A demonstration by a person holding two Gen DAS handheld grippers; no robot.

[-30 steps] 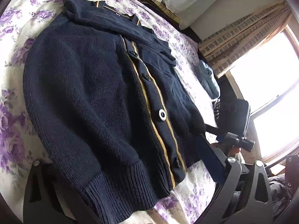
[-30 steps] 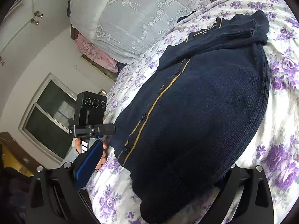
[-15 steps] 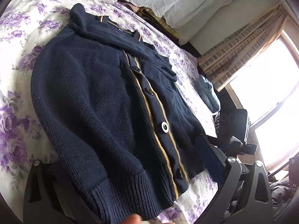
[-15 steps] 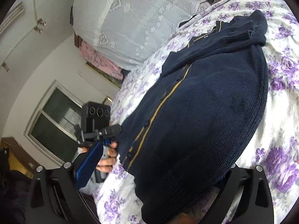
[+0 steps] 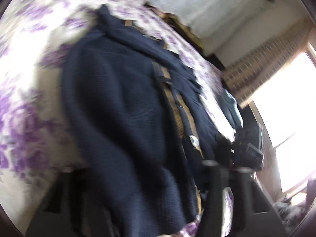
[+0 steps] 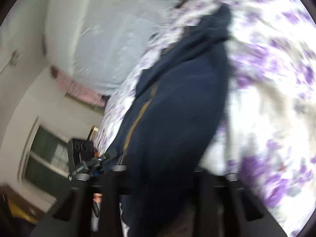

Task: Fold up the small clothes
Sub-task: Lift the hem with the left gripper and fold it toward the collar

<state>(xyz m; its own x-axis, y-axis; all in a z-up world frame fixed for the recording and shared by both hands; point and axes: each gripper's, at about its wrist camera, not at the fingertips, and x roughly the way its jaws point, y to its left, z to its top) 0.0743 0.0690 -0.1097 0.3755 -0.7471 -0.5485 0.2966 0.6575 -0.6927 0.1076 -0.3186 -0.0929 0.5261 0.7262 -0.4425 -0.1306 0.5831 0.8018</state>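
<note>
I am pinching the cardigan's (image 5: 122, 118) hem with both grippers, left gripper (image 5: 138, 203) and right gripper (image 6: 158, 187), its length running away from me toward the pillow (image 6: 110, 31).

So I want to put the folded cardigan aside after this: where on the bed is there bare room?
Bare floral sheet lies beside the cardigan on the right gripper's side; the left wrist view shows that strip too. Across the cardigan, only a narrow strip runs to the bed edge, with blue-grey fabric there. The pillows crowd the head end.
</note>
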